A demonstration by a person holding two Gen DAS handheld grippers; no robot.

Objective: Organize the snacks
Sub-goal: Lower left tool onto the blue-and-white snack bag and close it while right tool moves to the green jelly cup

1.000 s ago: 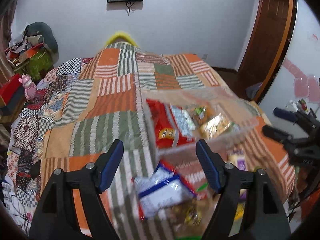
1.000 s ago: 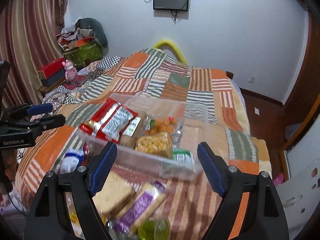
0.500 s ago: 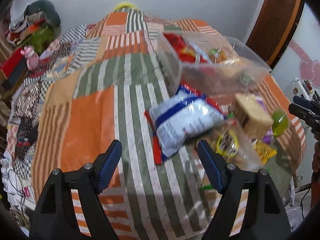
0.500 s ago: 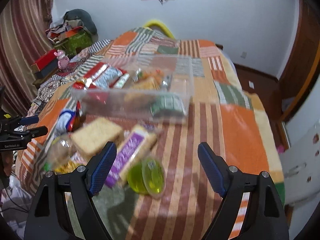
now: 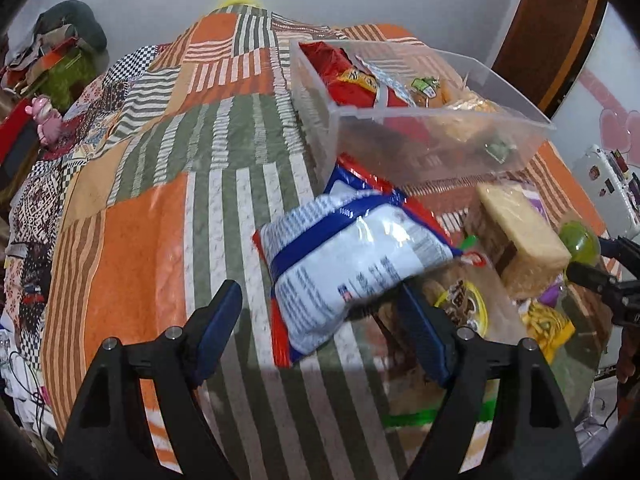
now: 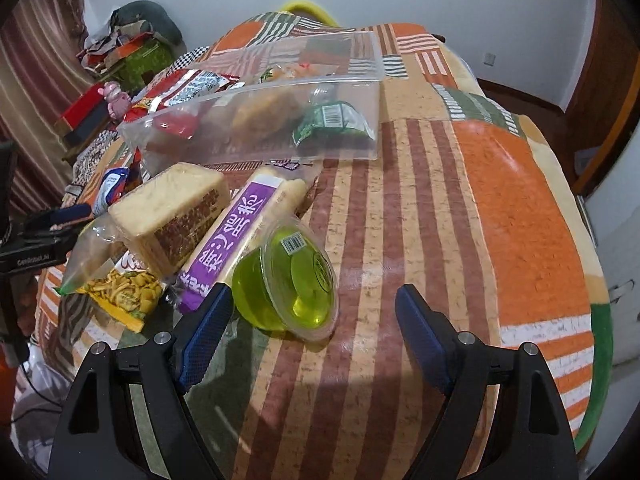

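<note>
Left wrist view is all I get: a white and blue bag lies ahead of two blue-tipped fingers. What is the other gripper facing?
Observer: The right gripper faces a green jelly cup that is tipped on its side. Its jaws are open and nothing is gripped.
Visitor: What is next to that cup?
Observer: A purple-wrapped bar with big white characters printed along it. It leans against the cake block.
Visitor: Is there room left in the box?
Observer: A green packet with a barcode fills the near right corner of the clear bin, but the far right part looks free.
</note>
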